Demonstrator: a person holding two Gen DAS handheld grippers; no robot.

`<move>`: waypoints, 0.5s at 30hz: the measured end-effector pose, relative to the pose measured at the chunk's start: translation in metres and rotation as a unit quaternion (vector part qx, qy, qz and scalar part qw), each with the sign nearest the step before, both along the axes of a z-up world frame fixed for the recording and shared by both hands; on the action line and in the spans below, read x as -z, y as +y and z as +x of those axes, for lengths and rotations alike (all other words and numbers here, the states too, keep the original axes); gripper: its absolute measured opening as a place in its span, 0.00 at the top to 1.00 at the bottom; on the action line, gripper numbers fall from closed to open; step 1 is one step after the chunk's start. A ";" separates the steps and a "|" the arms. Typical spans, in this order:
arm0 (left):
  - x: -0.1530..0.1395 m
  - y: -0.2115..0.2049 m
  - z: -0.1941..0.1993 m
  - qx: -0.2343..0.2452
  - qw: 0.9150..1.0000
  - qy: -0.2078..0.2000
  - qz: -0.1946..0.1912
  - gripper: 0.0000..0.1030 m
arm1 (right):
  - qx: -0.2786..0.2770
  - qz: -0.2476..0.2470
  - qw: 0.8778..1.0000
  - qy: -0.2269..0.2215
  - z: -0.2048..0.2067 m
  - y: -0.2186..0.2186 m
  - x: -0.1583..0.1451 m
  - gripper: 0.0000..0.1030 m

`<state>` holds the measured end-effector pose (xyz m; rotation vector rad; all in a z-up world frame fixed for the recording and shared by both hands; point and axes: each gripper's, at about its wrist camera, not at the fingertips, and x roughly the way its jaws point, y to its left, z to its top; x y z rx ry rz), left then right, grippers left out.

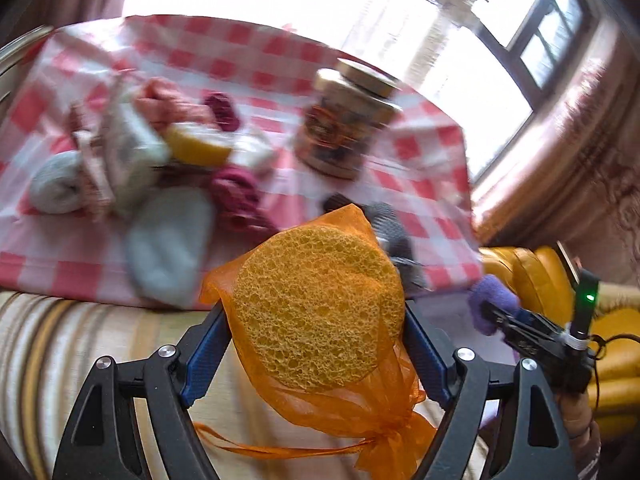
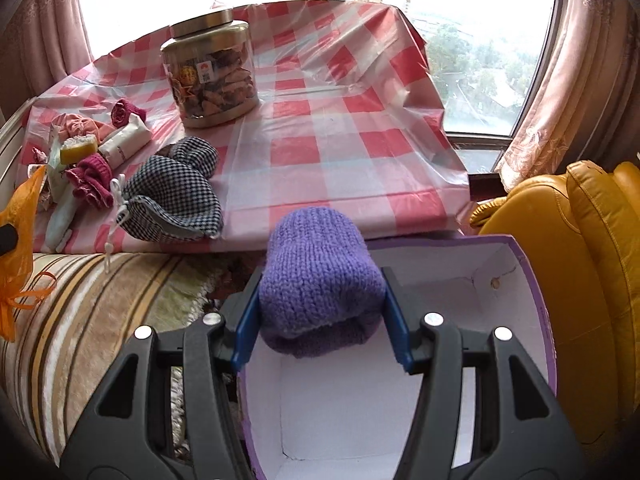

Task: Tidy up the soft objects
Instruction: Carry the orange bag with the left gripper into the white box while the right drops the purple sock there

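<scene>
Worktop (image 2: 320, 128) wears red-checked plastic, window at twelve; left tongs (image 1: 316, 316) clamp netted sponge (image 1: 316, 304), right tongs (image 2: 322, 308) clamp purple knit (image 2: 316, 272).

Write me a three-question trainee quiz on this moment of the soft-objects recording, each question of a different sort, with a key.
1. True or false: the left gripper is empty.
2. What does the right gripper hold? A) the checked pouch B) a purple knitted piece C) the jar
3. Fill in: below the right gripper sits an open purple ____ with a white inside.

Key:
1. False: its jaws clamp a round yellow sponge in an orange mesh bag.
2. B
3. box
</scene>
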<state>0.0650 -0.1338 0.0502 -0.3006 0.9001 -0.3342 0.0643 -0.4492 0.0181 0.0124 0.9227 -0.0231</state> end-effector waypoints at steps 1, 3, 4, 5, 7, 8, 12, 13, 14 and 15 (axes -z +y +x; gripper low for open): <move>-0.001 -0.017 -0.002 0.021 1.000 0.000 -0.002 0.20 | 0.007 0.003 1.000 0.003 -0.003 -0.006 0.002 0.43; -0.002 -0.046 -0.002 0.055 0.998 0.002 -0.006 0.20 | 0.019 0.000 1.000 0.007 -0.011 -0.017 0.004 0.43; -0.003 -0.060 -0.004 0.073 0.997 0.003 -0.007 0.20 | 0.025 -0.003 1.000 0.008 -0.015 -0.022 0.004 0.43; -0.004 -0.076 -0.007 0.090 0.996 0.004 -0.006 0.20 | 0.029 -0.007 1.000 0.008 -0.019 -0.026 0.004 0.43; -0.005 -0.102 -0.011 0.119 0.993 0.003 -0.002 0.20 | 0.041 -0.009 0.999 0.008 -0.026 -0.036 0.004 0.43; -0.005 -0.115 -0.012 0.132 0.991 0.003 0.000 0.20 | 0.048 -0.010 0.999 0.007 -0.030 -0.041 0.004 0.43; -0.004 -0.155 -0.021 0.169 0.986 0.002 0.010 0.20 | 0.070 -0.013 0.997 0.006 -0.040 -0.059 0.003 0.43; -0.003 -0.164 -0.021 0.178 0.984 0.002 0.013 0.20 | 0.076 -0.012 0.997 0.007 -0.043 -0.063 0.004 0.42; -0.003 -0.173 -0.024 0.187 0.982 -0.001 0.016 0.20 | 0.081 -0.012 0.997 0.007 -0.045 -0.068 0.004 0.42; -0.004 -0.181 -0.026 0.196 0.980 -0.005 0.019 0.20 | 0.087 -0.013 0.996 0.007 -0.047 -0.072 0.004 0.42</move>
